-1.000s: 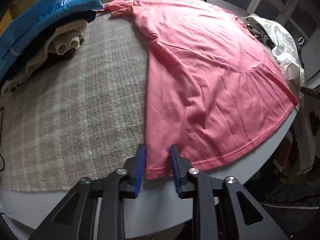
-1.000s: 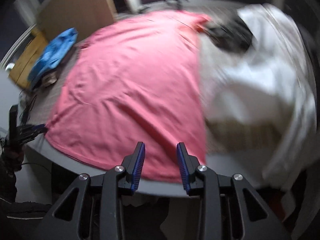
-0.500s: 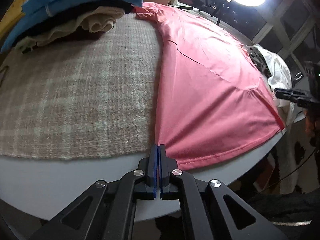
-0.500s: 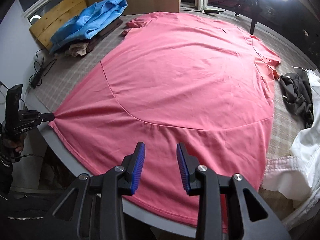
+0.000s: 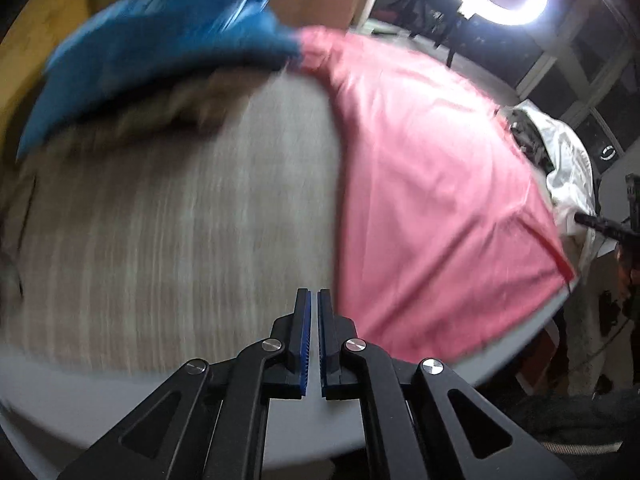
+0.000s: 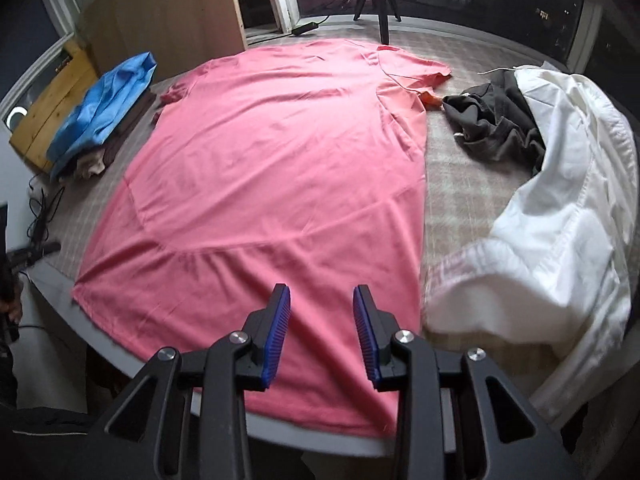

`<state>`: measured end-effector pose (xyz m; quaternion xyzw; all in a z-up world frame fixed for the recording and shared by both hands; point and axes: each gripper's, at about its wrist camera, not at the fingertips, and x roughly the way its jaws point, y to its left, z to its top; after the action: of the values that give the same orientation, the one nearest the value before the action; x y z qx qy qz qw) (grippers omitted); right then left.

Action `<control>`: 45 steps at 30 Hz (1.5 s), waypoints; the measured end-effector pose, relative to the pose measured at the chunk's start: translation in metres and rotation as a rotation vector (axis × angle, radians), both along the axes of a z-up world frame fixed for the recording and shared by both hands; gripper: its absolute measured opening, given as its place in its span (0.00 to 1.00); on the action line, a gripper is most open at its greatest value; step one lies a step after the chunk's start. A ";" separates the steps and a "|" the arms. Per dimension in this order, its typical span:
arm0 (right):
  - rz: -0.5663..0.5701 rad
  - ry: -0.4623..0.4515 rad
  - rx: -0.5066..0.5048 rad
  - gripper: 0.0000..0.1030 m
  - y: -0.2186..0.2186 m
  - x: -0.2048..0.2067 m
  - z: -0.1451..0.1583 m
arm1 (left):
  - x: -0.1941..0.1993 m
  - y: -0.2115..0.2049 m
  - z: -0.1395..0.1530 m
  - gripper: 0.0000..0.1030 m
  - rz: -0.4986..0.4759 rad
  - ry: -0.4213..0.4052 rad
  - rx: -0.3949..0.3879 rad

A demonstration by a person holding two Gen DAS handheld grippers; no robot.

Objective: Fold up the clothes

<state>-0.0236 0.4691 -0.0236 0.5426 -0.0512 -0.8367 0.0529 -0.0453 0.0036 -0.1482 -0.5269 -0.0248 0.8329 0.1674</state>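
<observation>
Checked grey cloth (image 6: 452, 184) covers the table, and on it the pink T-shirt (image 6: 276, 184) lies spread flat, its long axis running from the hem at the near edge to the collar and sleeves at the far side. Right gripper (image 6: 322, 328) hovers over the hem, fingers spread apart and empty. Left gripper (image 5: 314, 336), in a blurred view, has its fingers nearly together with a thin gap, holding nothing, just left of the shirt's near corner (image 5: 432, 208).

Open checked cloth (image 5: 160, 220) is seen left of the pink shirt (image 6: 280, 168), bounded at the far left by a stacked pile topped in blue (image 6: 104, 108). To the right, a narrower strip is hemmed by a dark garment (image 6: 492, 128) and white bedding (image 6: 560, 208).
</observation>
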 end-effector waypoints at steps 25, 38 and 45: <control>-0.102 -0.079 -0.074 0.31 0.093 0.015 -0.033 | -0.190 0.101 0.004 0.14 -0.043 0.097 -0.132; -0.154 -0.039 -0.188 0.38 0.090 0.085 -0.037 | -0.024 0.056 -0.020 0.25 -0.100 -0.128 -0.096; -0.012 -0.010 -0.142 0.38 0.036 0.096 -0.028 | 0.042 0.080 -0.038 0.25 -0.283 -0.116 -0.169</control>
<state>0.0724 0.5053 -0.0520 0.5415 -0.1138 -0.8286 0.0857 -0.0038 0.0832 -0.1857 -0.5845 0.1103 0.7684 0.2363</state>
